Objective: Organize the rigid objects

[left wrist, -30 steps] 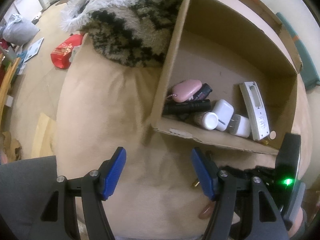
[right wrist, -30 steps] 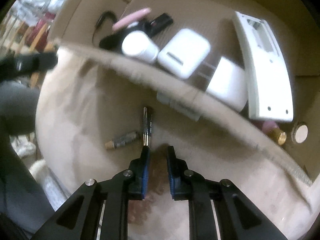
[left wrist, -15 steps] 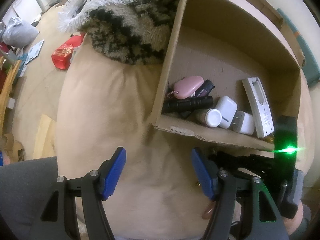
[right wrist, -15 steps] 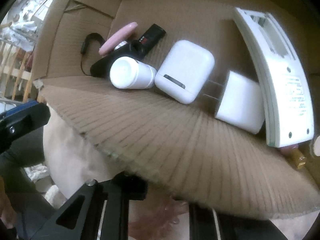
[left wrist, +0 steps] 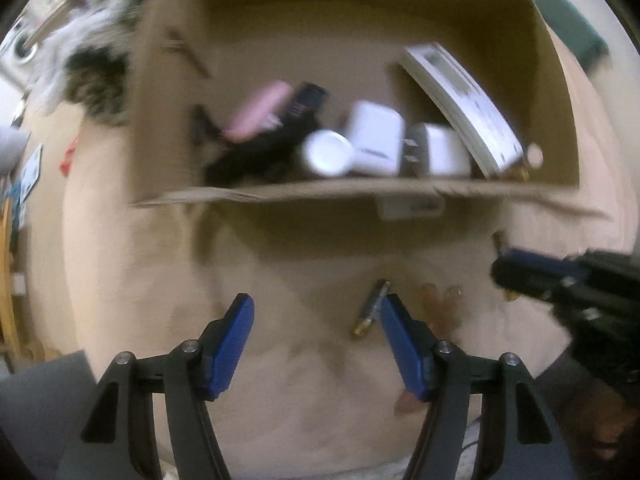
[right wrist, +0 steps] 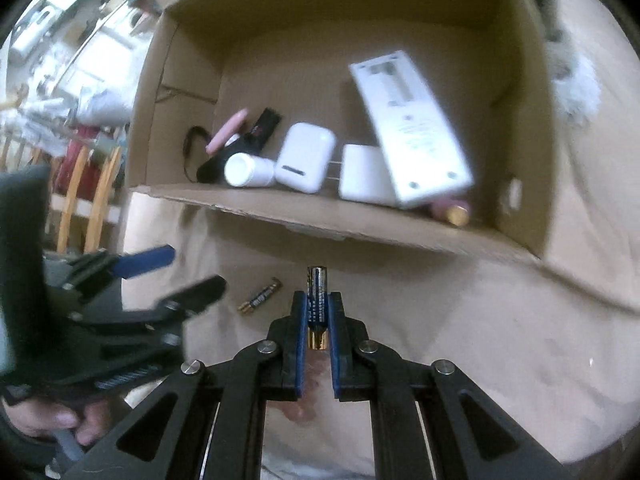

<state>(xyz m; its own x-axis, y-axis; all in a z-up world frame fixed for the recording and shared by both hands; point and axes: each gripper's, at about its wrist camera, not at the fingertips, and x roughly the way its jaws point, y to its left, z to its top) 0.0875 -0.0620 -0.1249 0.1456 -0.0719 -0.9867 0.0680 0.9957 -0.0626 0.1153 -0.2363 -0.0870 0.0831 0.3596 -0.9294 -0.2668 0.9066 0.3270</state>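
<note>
**Right gripper holds a battery before the box**

Left wrist view, blurred: the left gripper (left wrist: 316,344) is closing on nothing, above the cushion (left wrist: 280,400); what looks like a second battery (left wrist: 370,310) lies beside its right finger.

Right wrist view: the right gripper (right wrist: 318,312) clamps a battery (right wrist: 317,300) upright, near the box (right wrist: 280,208).

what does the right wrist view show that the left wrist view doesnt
Only the right wrist view: the right gripper with its jaws shut on a battery, plus a hand on the left gripper's handle.

Only the left wrist view: the left gripper from behind, its jaws closing with nothing between them.

Both: the cardboard box holding a white bottle, earbud case, charger and remote, and a second battery lying on the beige cloth.
</note>
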